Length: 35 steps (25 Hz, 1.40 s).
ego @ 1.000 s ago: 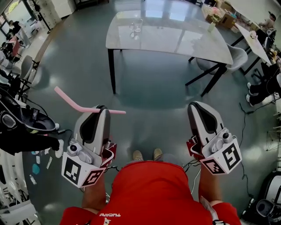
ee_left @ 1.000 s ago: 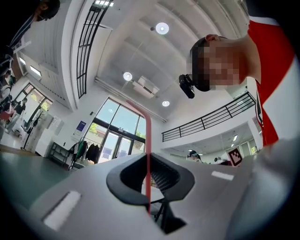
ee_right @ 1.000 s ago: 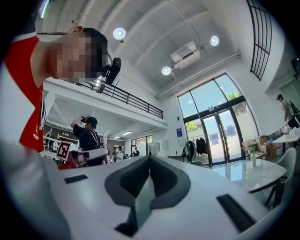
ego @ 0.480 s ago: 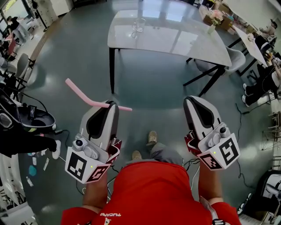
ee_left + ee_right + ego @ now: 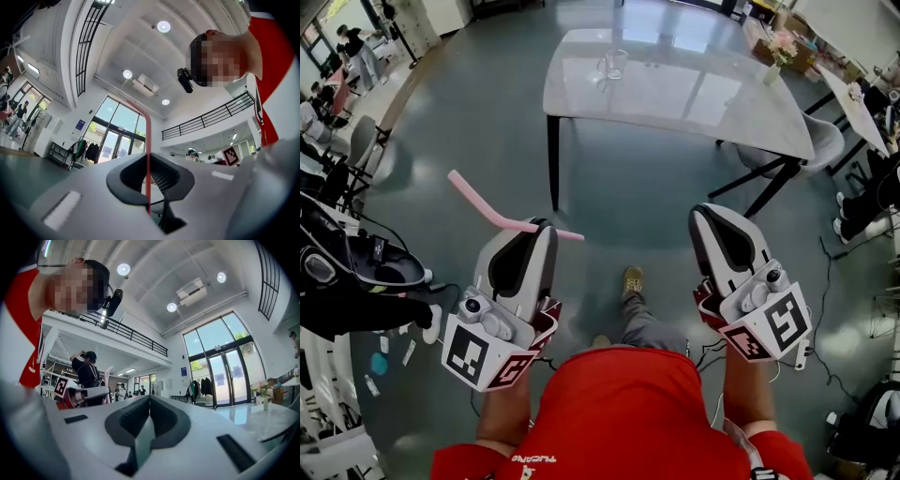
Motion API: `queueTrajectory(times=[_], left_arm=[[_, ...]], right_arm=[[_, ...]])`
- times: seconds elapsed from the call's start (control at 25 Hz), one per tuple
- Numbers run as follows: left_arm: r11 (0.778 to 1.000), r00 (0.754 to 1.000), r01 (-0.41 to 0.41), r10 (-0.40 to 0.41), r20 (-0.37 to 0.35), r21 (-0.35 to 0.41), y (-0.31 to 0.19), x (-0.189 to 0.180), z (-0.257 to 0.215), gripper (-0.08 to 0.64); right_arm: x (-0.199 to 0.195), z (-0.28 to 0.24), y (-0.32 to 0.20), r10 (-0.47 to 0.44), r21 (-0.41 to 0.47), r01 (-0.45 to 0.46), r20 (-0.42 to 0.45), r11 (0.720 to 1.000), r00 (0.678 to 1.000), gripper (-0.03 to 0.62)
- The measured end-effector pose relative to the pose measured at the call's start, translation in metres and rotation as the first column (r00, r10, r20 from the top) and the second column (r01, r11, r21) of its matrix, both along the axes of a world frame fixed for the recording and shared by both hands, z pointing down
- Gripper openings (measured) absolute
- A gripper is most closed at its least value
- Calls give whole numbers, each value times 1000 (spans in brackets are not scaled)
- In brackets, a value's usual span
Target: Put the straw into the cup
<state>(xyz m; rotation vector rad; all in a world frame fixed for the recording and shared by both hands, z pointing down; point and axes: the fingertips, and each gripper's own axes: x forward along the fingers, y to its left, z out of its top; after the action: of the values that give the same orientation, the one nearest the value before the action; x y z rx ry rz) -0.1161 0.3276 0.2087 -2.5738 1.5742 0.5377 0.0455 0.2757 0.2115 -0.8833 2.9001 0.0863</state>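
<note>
A pink bendy straw (image 5: 492,212) lies crosswise in my left gripper (image 5: 546,226), which is shut on it; its long end sticks out to the upper left, a short end to the right. In the left gripper view the straw (image 5: 148,154) runs upright between the closed jaws of the left gripper (image 5: 149,187). My right gripper (image 5: 712,212) is shut with nothing in it, as the right gripper view also shows for the right gripper (image 5: 149,401). A clear glass cup (image 5: 616,63) stands on the far white table (image 5: 675,94), well ahead of both grippers.
The person's legs and shoes (image 5: 632,279) stand on the grey floor between the grippers. A chair (image 5: 825,141) sits at the table's right. A black stroller-like cart (image 5: 337,272) and cables lie at the left. A flower vase (image 5: 776,66) stands on the table's far right.
The view has shifted toward the table, which sits a bit further right in the frame. Both grippers keep their hold and pose; the person's feet have stepped forward.
</note>
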Motion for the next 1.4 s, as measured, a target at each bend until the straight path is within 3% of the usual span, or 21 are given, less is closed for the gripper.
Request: queueTrajectory(times=[0.32,0.64,0.84,1.4], left_arm=[[999,998,40,-38,58,-30,-91,7,2,23],[992,991,110,-105,87,-57,-197,15,-1,23],[990,986,129,-121,112,-62,-256,29,-6,23],[982,980,159,-145,135,-100,-352,45,-1,23]], right_arm=[[8,11,-95,-25,-12,25,7,1000,1000,2],[15,15,-205,-52,32,55,-67,998,996,2],[25,15,-267,-67,45,70,-70,997,995,2],[43,33,-357,-117,-7,117,-57,993,991,2]])
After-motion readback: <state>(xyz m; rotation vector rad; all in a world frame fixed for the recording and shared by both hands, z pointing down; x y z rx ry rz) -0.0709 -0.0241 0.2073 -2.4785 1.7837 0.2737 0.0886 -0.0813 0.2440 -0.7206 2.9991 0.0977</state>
